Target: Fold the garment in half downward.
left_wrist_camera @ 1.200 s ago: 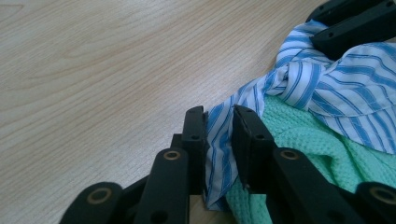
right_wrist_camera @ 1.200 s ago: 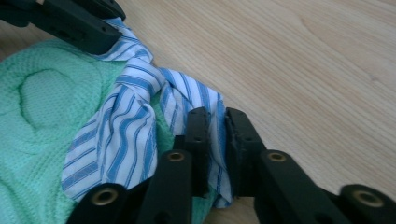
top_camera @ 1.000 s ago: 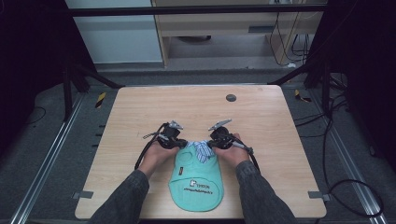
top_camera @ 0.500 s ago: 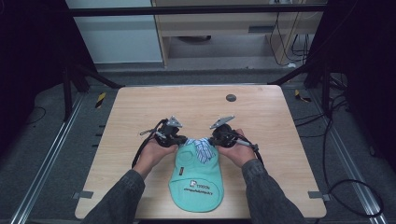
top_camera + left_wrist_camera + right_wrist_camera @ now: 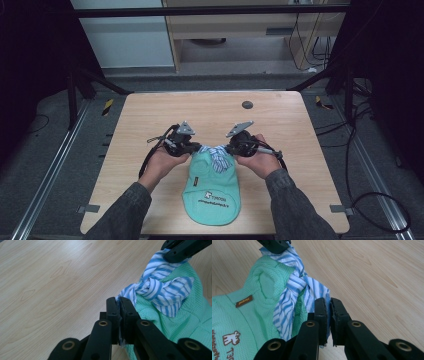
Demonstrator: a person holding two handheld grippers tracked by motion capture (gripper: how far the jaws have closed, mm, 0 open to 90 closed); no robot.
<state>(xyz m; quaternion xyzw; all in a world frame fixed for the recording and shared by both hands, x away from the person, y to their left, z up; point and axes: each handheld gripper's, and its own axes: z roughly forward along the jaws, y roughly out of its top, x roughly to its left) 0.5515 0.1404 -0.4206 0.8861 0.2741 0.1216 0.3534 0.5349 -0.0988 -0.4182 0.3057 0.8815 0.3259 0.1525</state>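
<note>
A mint-green knitted garment (image 5: 212,192) with a small printed logo lies flat on the wooden table (image 5: 280,125), its lower end towards the person. At its top end a blue-and-white striped cloth tie (image 5: 216,156) is knotted. My left gripper (image 5: 196,148) is shut on the tie's left end (image 5: 126,293). My right gripper (image 5: 227,149) is shut on the other striped end (image 5: 325,296). In the left gripper view the knot (image 5: 150,287) sits just beyond my jaws, with the other gripper's jaw at the top right. A brown label (image 5: 244,301) is sewn on the garment.
A small dark round disc (image 5: 247,104) lies on the table near its far edge. Dark cables (image 5: 152,155) trail from both grippers. Metal frame rails (image 5: 45,185) run along the table's left and right sides, with dark floor beyond.
Both grippers have drifted slightly apart, drawing the striped tie tighter at the garment's top. The garment itself has hardly moved.
</note>
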